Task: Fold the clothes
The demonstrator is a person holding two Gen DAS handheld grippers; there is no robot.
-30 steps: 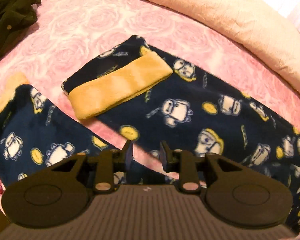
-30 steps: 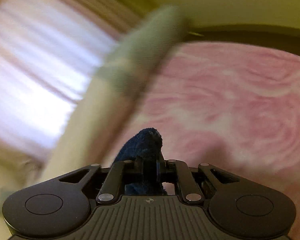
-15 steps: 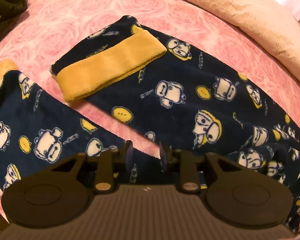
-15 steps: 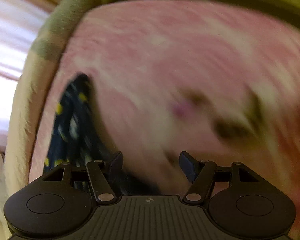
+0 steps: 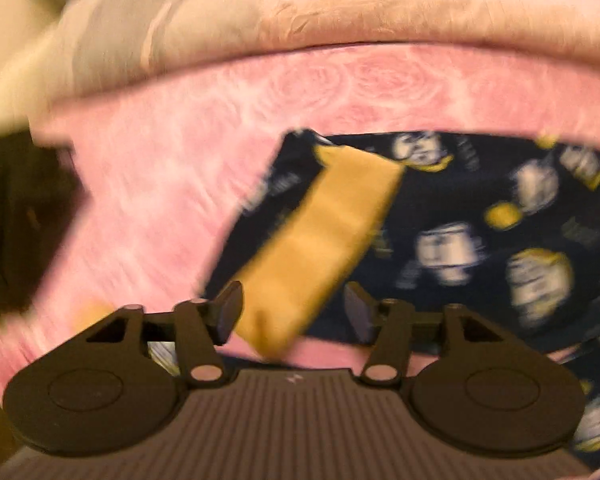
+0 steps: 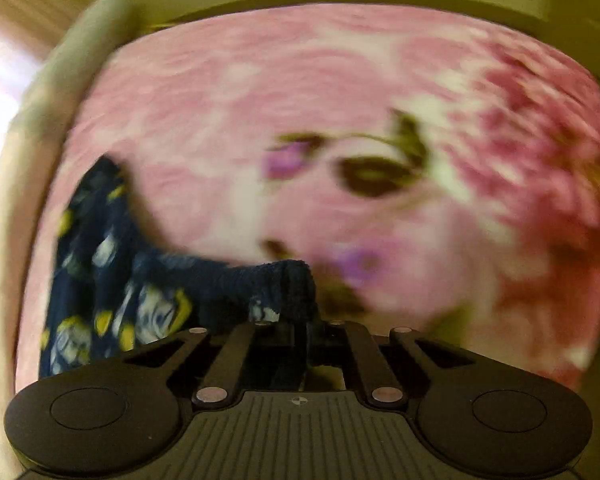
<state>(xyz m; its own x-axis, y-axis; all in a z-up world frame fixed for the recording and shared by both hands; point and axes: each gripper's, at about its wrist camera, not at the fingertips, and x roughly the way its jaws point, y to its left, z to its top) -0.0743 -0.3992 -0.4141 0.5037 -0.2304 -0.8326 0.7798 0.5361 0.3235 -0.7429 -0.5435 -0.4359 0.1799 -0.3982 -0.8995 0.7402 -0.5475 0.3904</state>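
Note:
Navy fleece pyjama trousers [image 5: 480, 232] with white and yellow cartoon prints lie on the pink floral bedspread [image 5: 160, 184]. One leg ends in a mustard-yellow cuff [image 5: 320, 248]. My left gripper [image 5: 292, 312] is open, its fingertips on either side of the cuff's near corner, just above it. In the right wrist view my right gripper [image 6: 300, 320] is shut on a navy fold of the trousers [image 6: 288, 280], and the rest of the garment [image 6: 112, 280] trails off to the left. Both views are blurred.
A beige duvet [image 5: 340, 12] runs along the far side of the bed. A dark garment [image 5: 16, 220] lies at the left. A second yellow cuff [image 5: 88, 314] peeks out by the left finger. The bedspread [image 6: 380, 120] stretches ahead of the right gripper.
My left gripper opened wider and swung to the yellow cuff. My right gripper was shut on the fabric, opened half a second ago, and is now shut on a navy fold again.

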